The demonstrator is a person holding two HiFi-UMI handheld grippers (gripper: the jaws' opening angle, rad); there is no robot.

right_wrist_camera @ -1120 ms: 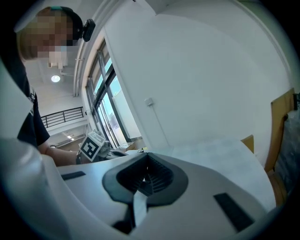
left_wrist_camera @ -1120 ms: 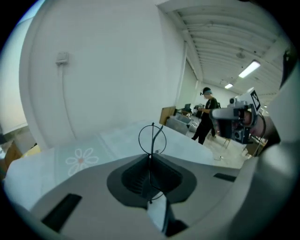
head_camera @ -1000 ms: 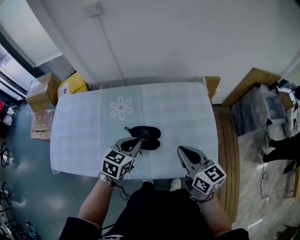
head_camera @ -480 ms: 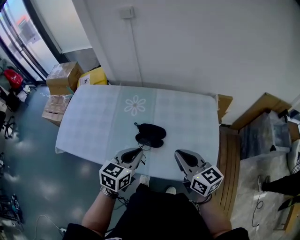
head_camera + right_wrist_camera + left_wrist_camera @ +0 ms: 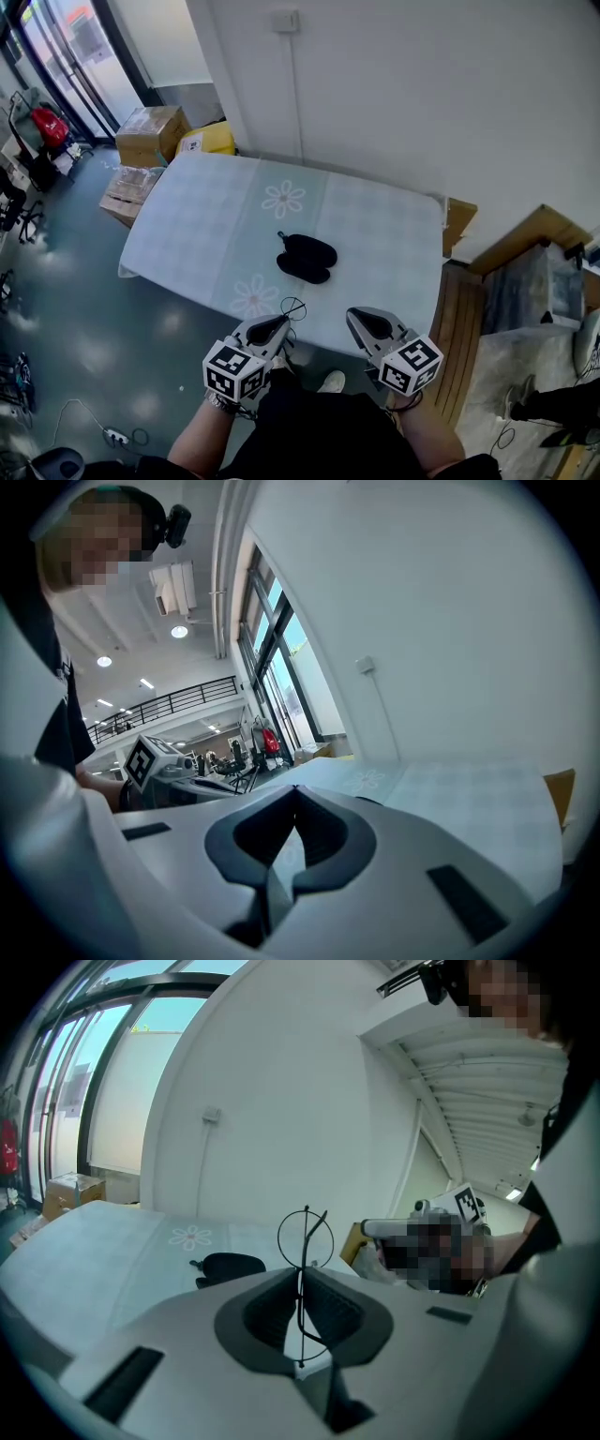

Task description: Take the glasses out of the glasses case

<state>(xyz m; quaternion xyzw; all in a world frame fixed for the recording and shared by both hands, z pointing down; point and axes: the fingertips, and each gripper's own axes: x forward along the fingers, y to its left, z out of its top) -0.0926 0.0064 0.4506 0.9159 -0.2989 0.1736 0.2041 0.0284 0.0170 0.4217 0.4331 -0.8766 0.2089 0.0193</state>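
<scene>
The black glasses case (image 5: 306,258) lies open near the middle of the table (image 5: 187,234); it also shows small and dark in the left gripper view (image 5: 232,1264). My left gripper (image 5: 275,324) is shut on thin black wire-rimmed glasses (image 5: 292,307), held off the table's near edge, well short of the case. In the left gripper view the glasses (image 5: 306,1239) stand upright, pinched between the left gripper's (image 5: 300,1274) jaws. My right gripper (image 5: 361,319) hangs beside it at the near edge. Its jaws meet with nothing between them (image 5: 295,789).
The table wears a pale checked cloth with flower prints (image 5: 284,199). Cardboard boxes (image 5: 150,131) and a yellow box (image 5: 211,139) sit on the floor at the far left. A wooden platform (image 5: 464,309) and wooden boards (image 5: 534,234) are on the right. A white wall backs the table.
My left gripper has drawn back from the case toward me, taking the glasses with it. Both grippers now sit off the table's near edge, and the head view has shifted back and left.
</scene>
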